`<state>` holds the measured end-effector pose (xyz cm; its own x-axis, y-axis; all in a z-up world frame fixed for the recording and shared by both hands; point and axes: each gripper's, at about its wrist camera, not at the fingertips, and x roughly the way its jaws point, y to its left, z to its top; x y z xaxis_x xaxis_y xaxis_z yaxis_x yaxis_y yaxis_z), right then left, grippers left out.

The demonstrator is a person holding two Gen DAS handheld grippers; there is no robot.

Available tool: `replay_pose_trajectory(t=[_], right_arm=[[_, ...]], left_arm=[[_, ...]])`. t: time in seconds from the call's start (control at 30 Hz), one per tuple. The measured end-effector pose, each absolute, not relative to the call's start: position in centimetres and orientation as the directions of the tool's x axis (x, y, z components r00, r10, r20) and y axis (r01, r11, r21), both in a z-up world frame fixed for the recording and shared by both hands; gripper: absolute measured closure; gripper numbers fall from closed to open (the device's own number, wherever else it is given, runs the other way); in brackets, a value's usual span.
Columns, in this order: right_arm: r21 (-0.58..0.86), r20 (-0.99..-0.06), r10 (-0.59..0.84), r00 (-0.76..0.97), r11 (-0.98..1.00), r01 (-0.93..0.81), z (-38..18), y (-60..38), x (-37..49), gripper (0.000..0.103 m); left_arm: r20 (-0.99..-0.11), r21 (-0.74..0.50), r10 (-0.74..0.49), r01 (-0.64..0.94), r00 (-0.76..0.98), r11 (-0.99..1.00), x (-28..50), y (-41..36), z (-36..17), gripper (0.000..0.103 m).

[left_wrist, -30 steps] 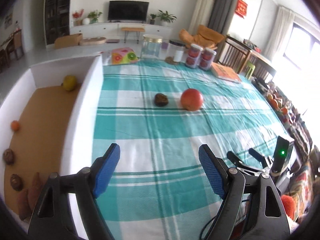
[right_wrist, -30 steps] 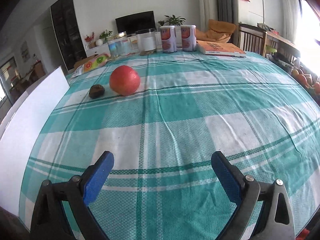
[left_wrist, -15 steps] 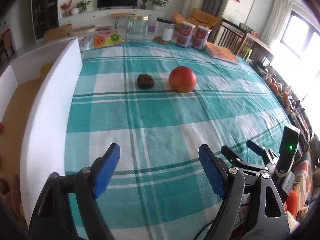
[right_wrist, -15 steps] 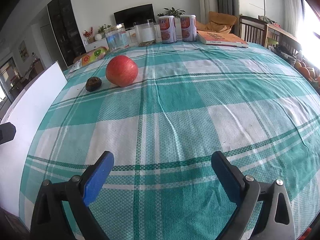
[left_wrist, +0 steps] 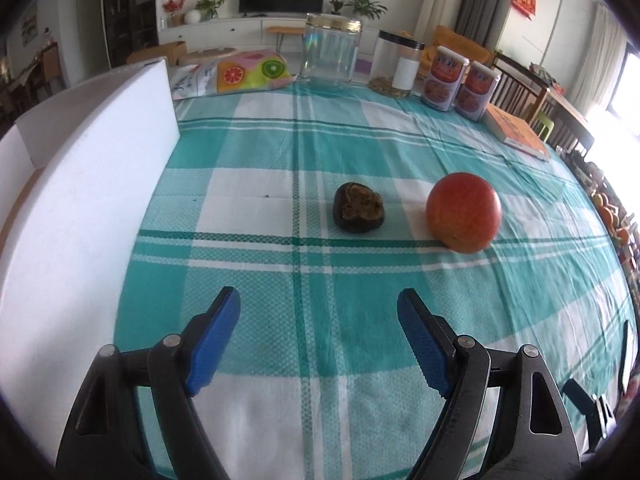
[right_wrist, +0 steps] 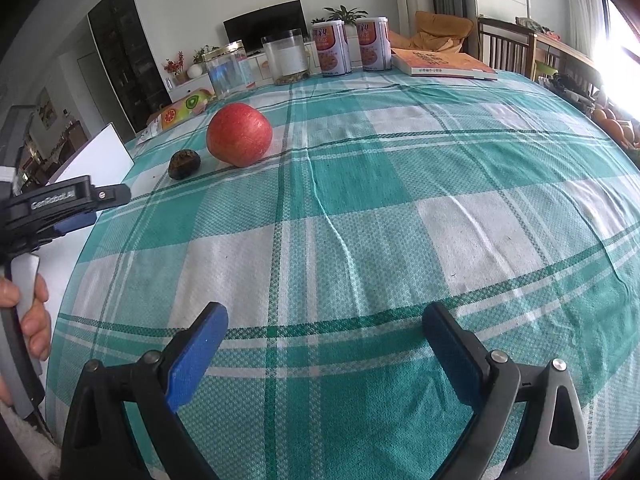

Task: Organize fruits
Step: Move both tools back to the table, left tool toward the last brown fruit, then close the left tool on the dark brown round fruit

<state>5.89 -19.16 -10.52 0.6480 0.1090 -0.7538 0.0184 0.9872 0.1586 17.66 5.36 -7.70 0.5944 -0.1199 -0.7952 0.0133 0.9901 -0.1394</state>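
To the left of the left gripper [left_wrist: 319, 322] a white foam-board box wall [left_wrist: 88, 184] runs away along the edge of the surface [left_wrist: 248, 248], which is covered by a teal-and-white checked cloth. This gripper stands wide open with nothing between its blue pads, hanging over bare cloth. Ahead of it, just left of its centre line's far end, lies a dark wrinkled fruit [left_wrist: 359, 208], and to the right of that, a short way apart, sits a red-orange apple [left_wrist: 464, 212]. Farther off, along the back edge, come a fruit-printed bag [left_wrist: 240, 72], a clear jar with a gold lid [left_wrist: 330, 54], a second jar with a dark lid [left_wrist: 398, 64], two printed cans [left_wrist: 460, 80] and an orange book [left_wrist: 518, 134].

In the right wrist view a hand [right_wrist: 32, 312] grips the handle of the left tool at the far left. The right gripper [right_wrist: 325, 334] is likewise wide open and empty above the cloth. The dark fruit [right_wrist: 184, 164] and apple [right_wrist: 239, 135] lie well ahead of it and off to its left, close together but not touching.
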Motion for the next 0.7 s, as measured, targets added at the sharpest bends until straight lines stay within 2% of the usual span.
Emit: replay_pose_trajectory(t=[0.2, 0.33, 0.7], right_arm=[[0.164, -0.757, 0.114, 0.644, 0.986, 0.017, -10.7, -19.2, 6.0, 0.005], [0.169, -0.757, 0.118, 0.642, 0.985, 0.017, -10.7, -19.3, 6.0, 0.005], [0.173, -0.759, 0.122, 0.64, 0.985, 0.017, -10.8, -19.2, 6.2, 0.005]], left_arm=[[-0.787, -0.128, -0.153, 0.083, 0.598, 0.988, 22.2, 3.7, -9.6, 0.02], [-0.789, -0.057, -0.118, 0.119, 0.603, 0.991, 23.9, 2.9, -10.6, 0.02], [-0.79, -0.005, -0.08, 0.124, 0.608, 0.992, 25.4, 2.5, -10.7, 0.019]])
